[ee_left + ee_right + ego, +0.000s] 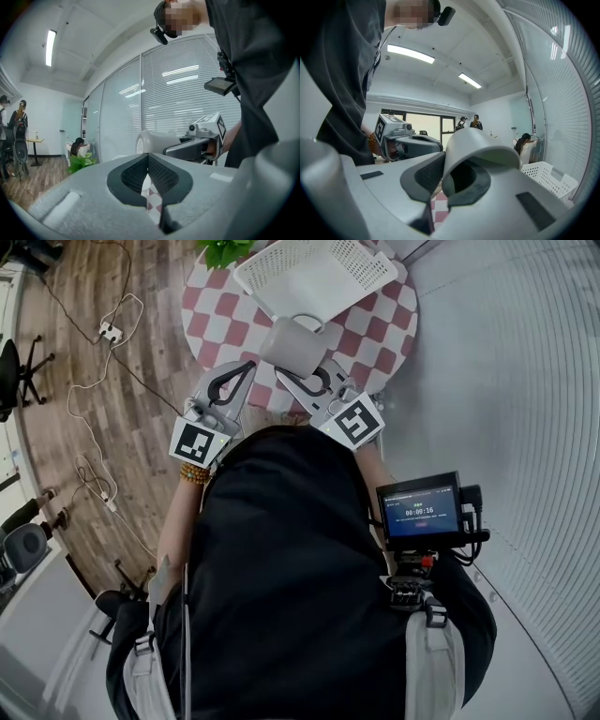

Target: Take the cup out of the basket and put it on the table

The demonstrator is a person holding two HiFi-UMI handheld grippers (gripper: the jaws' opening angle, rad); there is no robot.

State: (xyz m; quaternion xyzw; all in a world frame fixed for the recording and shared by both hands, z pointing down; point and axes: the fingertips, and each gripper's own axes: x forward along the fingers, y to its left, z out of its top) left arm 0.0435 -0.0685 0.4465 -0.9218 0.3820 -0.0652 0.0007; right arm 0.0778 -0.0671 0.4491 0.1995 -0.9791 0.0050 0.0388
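**Item: cup removal, stage reached.** The cup point(292, 345) is judged to be already out of the basket point(309, 273). It is held above the table point(375, 334), between the basket and the near edge. Setting it down and releasing it are the steps left, and no contact with the surface can be made out.

**Grippers.** The right gripper point(443, 171) is clamped on the cup's wall, with one pad outside and the other inside the mouth. The left gripper point(149, 173) is closed on nothing and is held just beside the right one, over the near left edge.

**Cup.** It is matt pale grey, smooth and thick-walled, with a rounded body and a loop handle point(306, 321) turned towards the basket. It is carried tilted, with the mouth facing the right gripper. It is judged to be rigid.

**Basket.** It is white moulded plastic and rectangular, with slotted lattice walls. It is placed at the far edge and appears empty.

**Table.** It is round and covered by a red-and-white checked cloth point(211, 306), which lies flat.

**Also noted.** A green leafy plant point(223, 249) is seen at the far left edge.
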